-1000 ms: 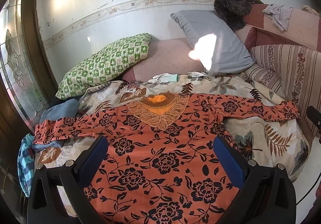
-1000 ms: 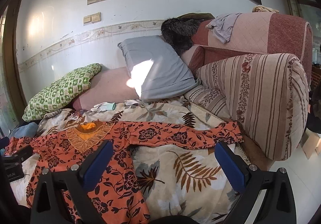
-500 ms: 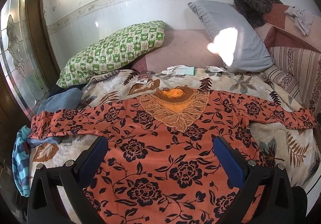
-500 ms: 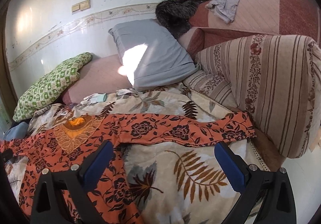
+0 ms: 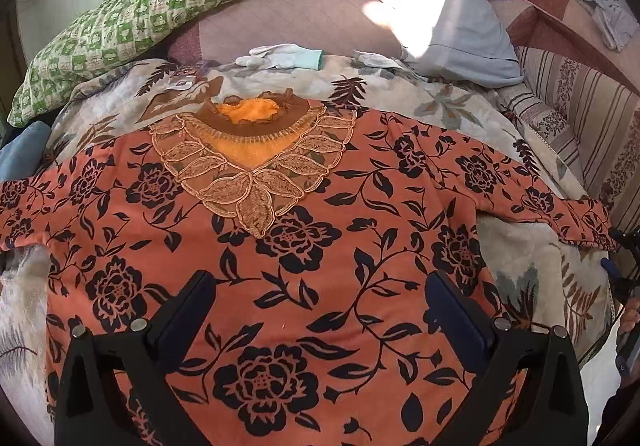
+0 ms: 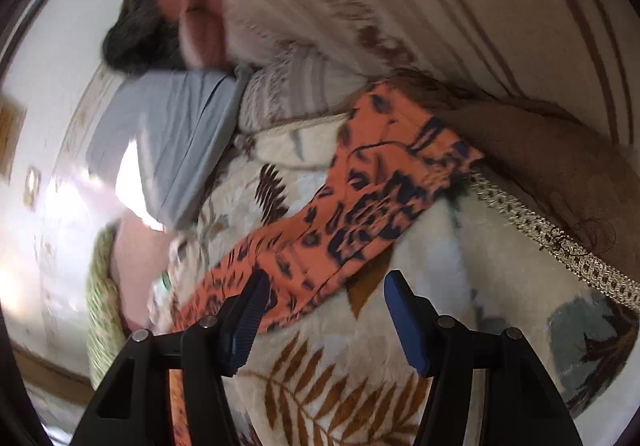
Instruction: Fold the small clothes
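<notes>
- A green-and-white checked pillow (image 5: 132, 22) leans at the far left of the bed, against the wall.
- The orange long-sleeved top printed with black flowers (image 5: 280, 246) lies flat and face up on a cream plush blanket with brown leaf print (image 5: 452, 106), its lace-trimmed neckline away from the camera and both sleeves spread out sideways.
- The left gripper (image 5: 320, 310) hangs over the top's lower body, jaws wide apart, nothing between them.
- White gloves with a mint cuff (image 5: 280, 56) lie beyond the neckline.
- A grey pillow (image 5: 440, 14) leans further right.
- The right gripper (image 6: 324, 306) is rolled over the top's right sleeve; its jaws have just been closing, part-way parted, the blurred sleeve edge between them, pads not pressing.
- A striped sofa arm (image 6: 440, 6) stands just beyond the cuff.
</notes>
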### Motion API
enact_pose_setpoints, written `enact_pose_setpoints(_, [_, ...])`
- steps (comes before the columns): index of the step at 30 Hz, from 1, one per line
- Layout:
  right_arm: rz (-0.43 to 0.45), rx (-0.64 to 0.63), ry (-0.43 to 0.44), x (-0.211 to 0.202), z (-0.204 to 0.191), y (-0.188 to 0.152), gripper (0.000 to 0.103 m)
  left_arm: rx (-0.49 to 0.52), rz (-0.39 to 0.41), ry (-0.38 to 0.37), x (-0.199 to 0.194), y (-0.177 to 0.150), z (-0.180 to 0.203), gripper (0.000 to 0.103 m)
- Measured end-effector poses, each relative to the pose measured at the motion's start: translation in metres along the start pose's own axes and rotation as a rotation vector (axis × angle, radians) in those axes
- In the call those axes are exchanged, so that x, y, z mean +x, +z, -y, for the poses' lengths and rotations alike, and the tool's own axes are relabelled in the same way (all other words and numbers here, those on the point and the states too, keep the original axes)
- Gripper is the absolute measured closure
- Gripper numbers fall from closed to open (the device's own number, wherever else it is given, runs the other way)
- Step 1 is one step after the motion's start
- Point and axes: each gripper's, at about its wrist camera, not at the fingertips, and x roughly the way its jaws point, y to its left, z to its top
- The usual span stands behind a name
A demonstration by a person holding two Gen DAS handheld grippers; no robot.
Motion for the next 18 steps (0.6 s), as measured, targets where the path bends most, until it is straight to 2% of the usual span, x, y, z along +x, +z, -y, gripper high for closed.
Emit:
enact_pose_setpoints(3, [0.009, 0.100, -0.021, 0.006, 0.021, 0.010, 0.040, 0.003, 0.043, 0.017, 0.006, 0.002, -0.003, 0.000])
enact_pose_setpoints(5, [0.004, 0.164, -0.002, 0.013, 0.031, 0.015, 0.040, 0.029, 0.051, 0.031, 0.010, 0.000, -0.005, 0.000])
enact_pose_setpoints(8, [0.059, 0.186, 0.007, 0.022, 0.033, 0.029, 0.040, 0.072, 0.038, 0.070, 0.012, -0.003, -0.008, 0.000])
enact_pose_setpoints(10, [0.075, 0.198, 0.007, 0.030, 0.032, 0.037, 0.042, 0.062, 0.043, 0.088, 0.007, -0.002, -0.016, 0.000])
enact_pose_setpoints(11, [0.078, 0.207, 0.000, 0.034, 0.032, 0.040, 0.062, 0.048, 0.047, 0.098, 0.004, 0.000, -0.022, 0.000])
enact_pose_setpoints(12, [0.075, 0.209, -0.027, 0.037, 0.028, 0.041, 0.086, 0.034, 0.052, 0.110, 0.003, 0.006, -0.031, 0.000])
enact_pose_setpoints(14, [0.095, 0.185, -0.041, 0.034, 0.014, 0.040, 0.098, -0.005, 0.072, 0.143, -0.005, 0.011, -0.047, 0.000])
enact_pose_setpoints(18, [0.126, -0.019, -0.020, 0.018, -0.065, 0.034, 0.098, -0.092, 0.135, 0.251, -0.026, 0.021, -0.088, 0.000])
